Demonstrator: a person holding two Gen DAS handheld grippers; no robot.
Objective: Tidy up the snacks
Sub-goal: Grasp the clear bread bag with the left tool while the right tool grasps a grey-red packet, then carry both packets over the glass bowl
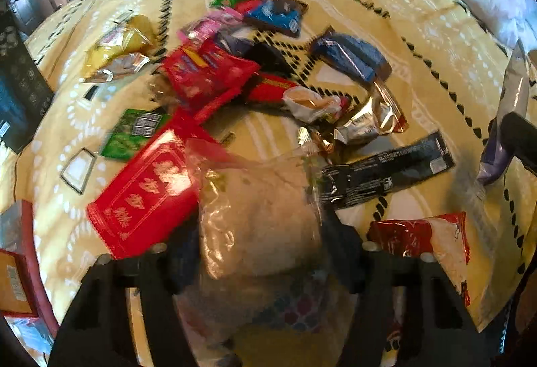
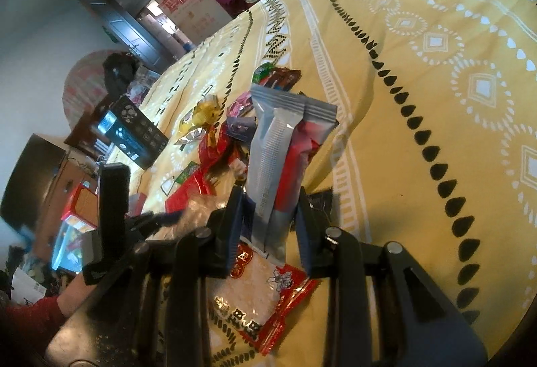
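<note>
**On the bed: both grippers have a snack**

On the yellow patterned bedspread (image 2: 419, 118) there's a loose heap of snack packets. The left gripper (image 1: 260, 249) has its jaws pinching a clear crinkly bag (image 1: 258, 216) with something pale and lumpy inside, held just above the cover; it's blurry, so no label is readable. The right gripper (image 2: 270, 219) has its jaws pressed onto a tall silver-grey pouch (image 2: 278, 159) with a red side and a crimped top, standing upright. Right under it lies a red-edged packet (image 2: 255, 303) with a clear window showing white pieces. Near the clear bag sit a flat red packet (image 1: 144, 192) with gold characters and a long black bar wrapper (image 1: 386, 172).
</note>
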